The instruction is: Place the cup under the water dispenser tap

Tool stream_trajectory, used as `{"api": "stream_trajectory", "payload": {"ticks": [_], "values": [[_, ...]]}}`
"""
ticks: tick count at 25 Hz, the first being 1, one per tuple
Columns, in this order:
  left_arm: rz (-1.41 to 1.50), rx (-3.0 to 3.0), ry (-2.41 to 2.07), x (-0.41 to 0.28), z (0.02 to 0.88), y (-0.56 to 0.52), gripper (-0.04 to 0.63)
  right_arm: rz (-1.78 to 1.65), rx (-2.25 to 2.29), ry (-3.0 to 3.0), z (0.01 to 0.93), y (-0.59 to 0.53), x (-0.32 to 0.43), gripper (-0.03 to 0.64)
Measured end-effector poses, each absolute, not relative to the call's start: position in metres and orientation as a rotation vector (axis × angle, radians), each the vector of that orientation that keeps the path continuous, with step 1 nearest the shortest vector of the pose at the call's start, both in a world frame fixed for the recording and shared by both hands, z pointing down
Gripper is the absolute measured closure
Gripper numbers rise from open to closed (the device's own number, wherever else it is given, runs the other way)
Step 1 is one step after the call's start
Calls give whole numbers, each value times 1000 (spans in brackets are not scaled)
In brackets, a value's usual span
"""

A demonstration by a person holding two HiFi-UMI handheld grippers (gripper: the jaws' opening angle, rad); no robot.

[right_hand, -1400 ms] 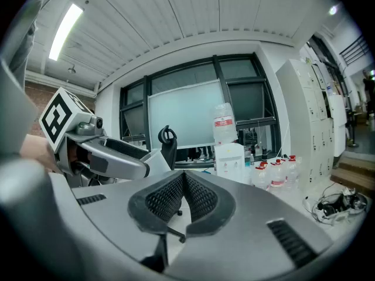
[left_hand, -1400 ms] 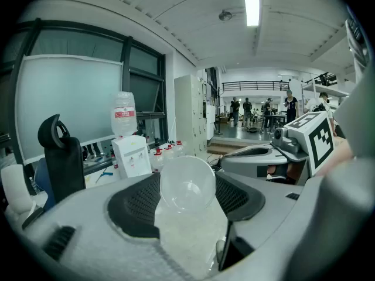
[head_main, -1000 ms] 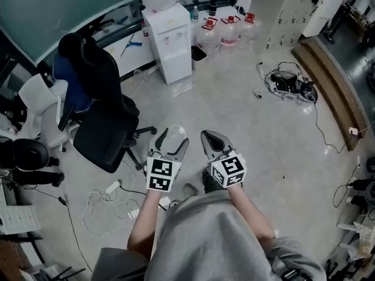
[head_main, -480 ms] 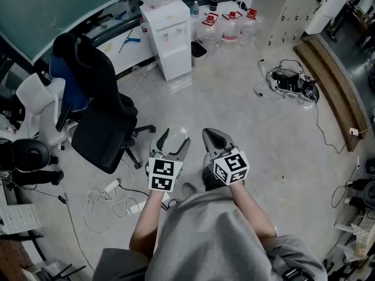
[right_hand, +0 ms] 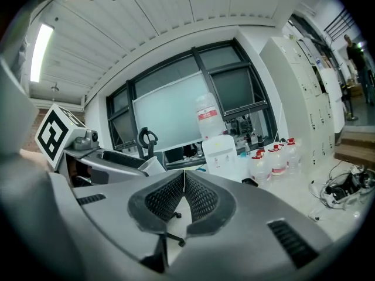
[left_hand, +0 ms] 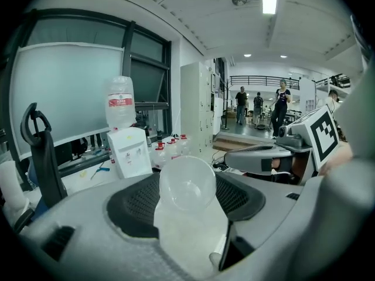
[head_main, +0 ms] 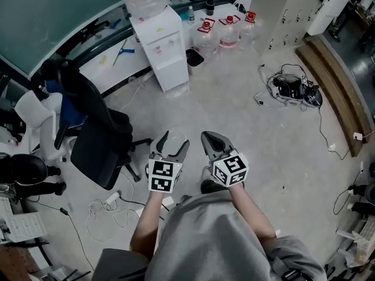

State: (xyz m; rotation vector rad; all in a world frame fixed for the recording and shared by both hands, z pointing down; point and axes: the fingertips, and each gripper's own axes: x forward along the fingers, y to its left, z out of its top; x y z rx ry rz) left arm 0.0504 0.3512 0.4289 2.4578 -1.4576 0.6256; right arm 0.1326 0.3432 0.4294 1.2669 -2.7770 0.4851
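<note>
My left gripper is shut on a clear plastic cup, which lies between its jaws with the mouth pointing forward; from the head camera the cup shows faintly at the tips. My right gripper is shut and holds nothing, its pads touching. The white water dispenser with a bottle on top stands by the far wall, well ahead and left of both grippers. It also shows small in the left gripper view, dispenser, and in the right gripper view, dispenser.
A black office chair stands left of the grippers. Several water bottles sit on the floor right of the dispenser. Cables lie at the right, more cords at the lower left. People stand far off.
The view has shifted forward: dispenser and chair sit lower and closer in the head view. Both grippers keep their pose, the cup still held in the left one.
</note>
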Motion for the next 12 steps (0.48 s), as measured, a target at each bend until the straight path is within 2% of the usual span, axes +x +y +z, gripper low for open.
{"api": "stream_trajectory", "payload": {"ticks": [12], "values": [[740, 2481, -1427, 113, 432, 267, 293, 679, 1376, -2784, 443, 260, 206, 604]]}}
